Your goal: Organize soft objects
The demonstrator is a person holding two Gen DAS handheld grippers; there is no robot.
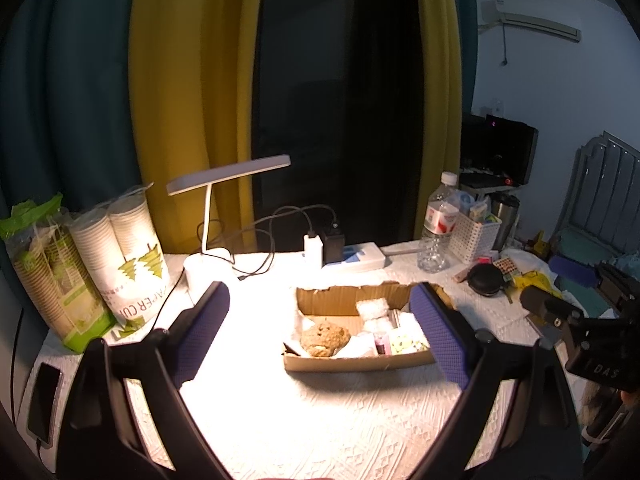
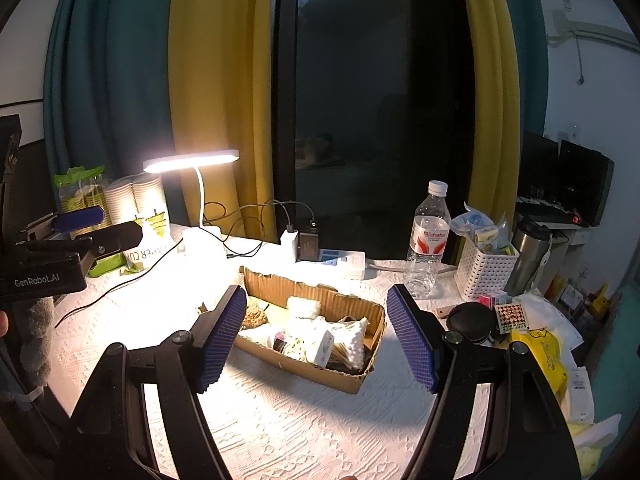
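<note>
A torn cardboard box [image 1: 340, 362] [image 2: 332, 374] sits on the white-clothed table. In it lie a brown knitted lump [image 1: 325, 338] [image 2: 254, 317], white bubble-wrap pieces [image 1: 374, 308] [image 2: 304, 307], a white padded pouch [image 2: 352, 344] and small packets [image 1: 404, 343] [image 2: 324, 346]. My left gripper [image 1: 320, 320] is open and empty, above the table in front of the box. My right gripper [image 2: 316, 334] is open and empty, its fingers either side of the box in view. The left gripper also shows in the right wrist view [image 2: 86, 222].
A lit desk lamp [image 2: 192, 160] [image 1: 228, 174], paper-cup sleeves [image 1: 132, 256] [image 2: 140, 216], a power strip with chargers [image 1: 352, 256] [image 2: 332, 258], a water bottle [image 2: 428, 236] [image 1: 438, 220], a white basket [image 2: 484, 268], a steel flask [image 2: 528, 252], a phone [image 1: 44, 402], a black round case [image 2: 470, 318].
</note>
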